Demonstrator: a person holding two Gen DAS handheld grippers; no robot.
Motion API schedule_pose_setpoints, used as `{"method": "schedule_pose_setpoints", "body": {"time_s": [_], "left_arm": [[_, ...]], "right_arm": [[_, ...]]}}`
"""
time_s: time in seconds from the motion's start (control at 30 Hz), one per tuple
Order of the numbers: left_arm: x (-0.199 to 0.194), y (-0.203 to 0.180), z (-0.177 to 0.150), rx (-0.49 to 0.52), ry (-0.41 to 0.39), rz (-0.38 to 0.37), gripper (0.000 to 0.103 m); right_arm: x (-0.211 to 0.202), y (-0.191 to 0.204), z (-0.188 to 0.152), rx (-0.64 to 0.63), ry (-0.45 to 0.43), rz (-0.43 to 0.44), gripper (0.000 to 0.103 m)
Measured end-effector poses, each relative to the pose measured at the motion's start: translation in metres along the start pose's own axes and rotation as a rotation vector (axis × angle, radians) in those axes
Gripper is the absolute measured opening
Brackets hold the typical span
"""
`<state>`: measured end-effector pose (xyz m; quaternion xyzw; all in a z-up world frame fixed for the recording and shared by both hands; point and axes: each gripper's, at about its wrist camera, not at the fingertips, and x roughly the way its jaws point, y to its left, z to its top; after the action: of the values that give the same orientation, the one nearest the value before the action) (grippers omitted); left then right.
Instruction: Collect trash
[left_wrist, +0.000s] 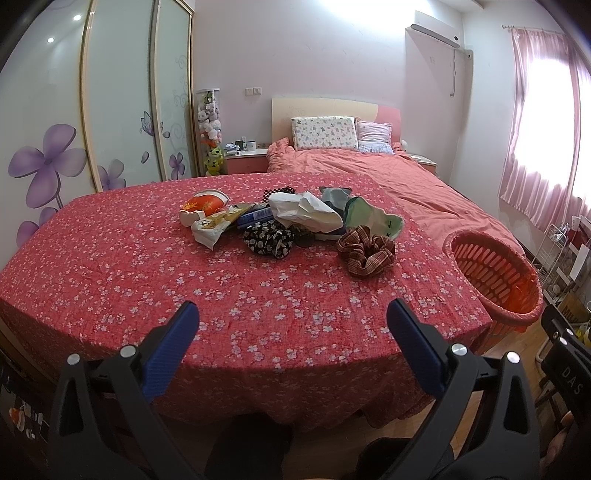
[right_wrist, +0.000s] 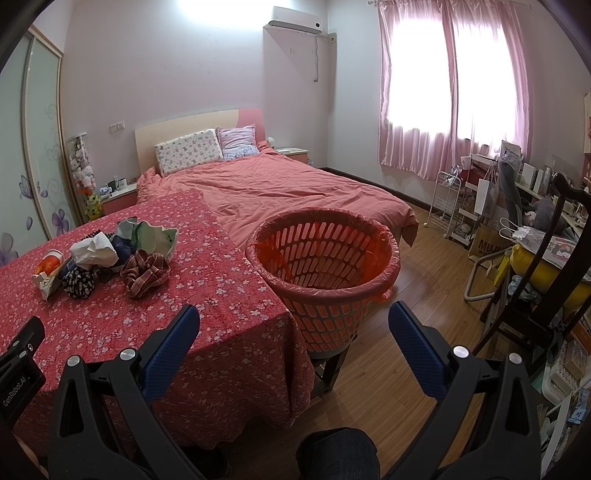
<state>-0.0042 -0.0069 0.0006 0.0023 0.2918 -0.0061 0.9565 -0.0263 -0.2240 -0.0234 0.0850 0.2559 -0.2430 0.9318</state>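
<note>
Nearest, my left hand-held gripper (left_wrist: 291, 314) is spread wide with nothing between its blue-padded fingers (left_wrist: 177, 339), hovering over the near edge of the worktop (left_wrist: 110, 280), which is draped in a red cloth printed with small white flowers. My right hand-held gripper (right_wrist: 293, 317) is likewise released and empty, held off the worktop's right corner above the wooden plank floor (right_wrist: 413, 332). A dark-trousered knee (right_wrist: 336, 454) shows below it.

Just past the right fingers stands the orange slotted plastic basket (right_wrist: 325, 314), lined with a thin orange bag, raised on a dark stand close against the worktop's right side.

Mid-worktop, the trash lies in one loose heap, well apart from both grippers. Closest in the heap: a brown plaid fabric scrunchie (left_wrist: 365, 251) on the right, and a black-and-white floral scrunchie (left_wrist: 267, 240) at centre. Left of those, a torn yellow-and-white snack wrapper (left_wrist: 214, 225) touches an orange-and-white paper cup lying on its side (left_wrist: 203, 206). Behind, a crumpled white paper bag (left_wrist: 303, 210) rests on top of a blue carton (left_wrist: 255, 216), with a pale green plastic bag (left_wrist: 373, 218) to its right.

Farther back, a bed with a salmon-pink quilt (right_wrist: 288, 188) and two pillows. A pink-curtained window (right_wrist: 454, 92) lights the right wall.
</note>
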Motion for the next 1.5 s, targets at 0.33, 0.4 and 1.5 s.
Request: {"method": "schedule_pose_setpoints", "body": {"time_s": [0.33,0.4,1.5], "left_arm": [[0.001,-0.002,-0.006,0.0,0.004,-0.001,0.099],[0.002,-0.002,-0.006,-0.001,0.005,-0.002,0.099],[0.103,0.127,0.034,-0.154,0.083,0.102,0.099]], "right_arm": [[-0.001,-0.001,-0.002,0.002,0.0,-0.001,0.101],[-0.001,-0.002,-0.002,0.003,0.0,-0.002,0.101],[0.089,0.117,0.022,-0.104,0.136,0.318,0.072]]}}
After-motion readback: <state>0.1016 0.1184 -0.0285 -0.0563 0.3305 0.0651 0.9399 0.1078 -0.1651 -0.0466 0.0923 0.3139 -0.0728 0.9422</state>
